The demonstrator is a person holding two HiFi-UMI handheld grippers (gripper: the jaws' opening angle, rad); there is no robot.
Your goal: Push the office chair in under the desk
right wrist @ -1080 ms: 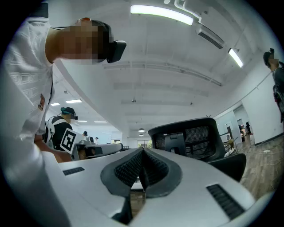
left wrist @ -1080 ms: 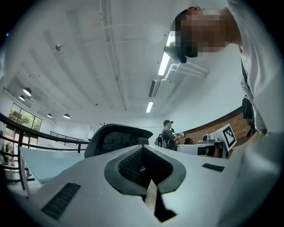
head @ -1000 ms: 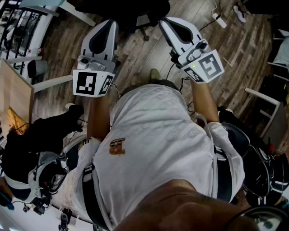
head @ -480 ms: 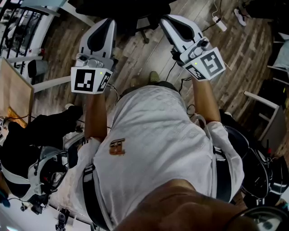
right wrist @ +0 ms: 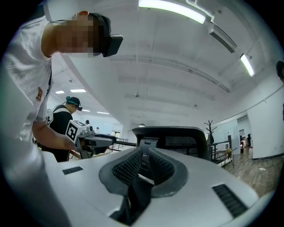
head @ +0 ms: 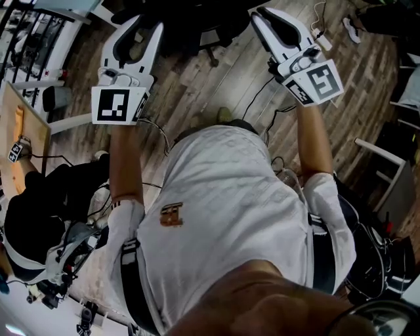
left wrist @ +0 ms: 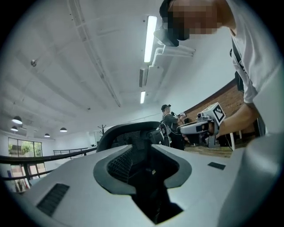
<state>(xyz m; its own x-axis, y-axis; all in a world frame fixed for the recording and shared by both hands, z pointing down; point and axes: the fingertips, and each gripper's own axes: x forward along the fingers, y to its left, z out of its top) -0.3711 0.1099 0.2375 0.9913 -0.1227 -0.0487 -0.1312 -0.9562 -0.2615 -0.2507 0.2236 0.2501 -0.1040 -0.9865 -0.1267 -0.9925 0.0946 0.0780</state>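
Black mesh-backed office chair (right wrist: 179, 138), upright

The wood-plank floor (head: 357, 92) carries the black office chair (head: 197, 26) on its wheeled base. A white power strip (head: 323, 41) lies near the top edge, and black cables (head: 261, 98) trail across the planks beside the person's shoe (head: 224, 111)

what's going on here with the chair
A person holds a hand-held gripper in each hand, both pointed at the back of a black office chair. The left hand-held gripper has just been opening its jaws, with nothing clamped between them. The right hand-held gripper is shut. The chair isn't gripped.
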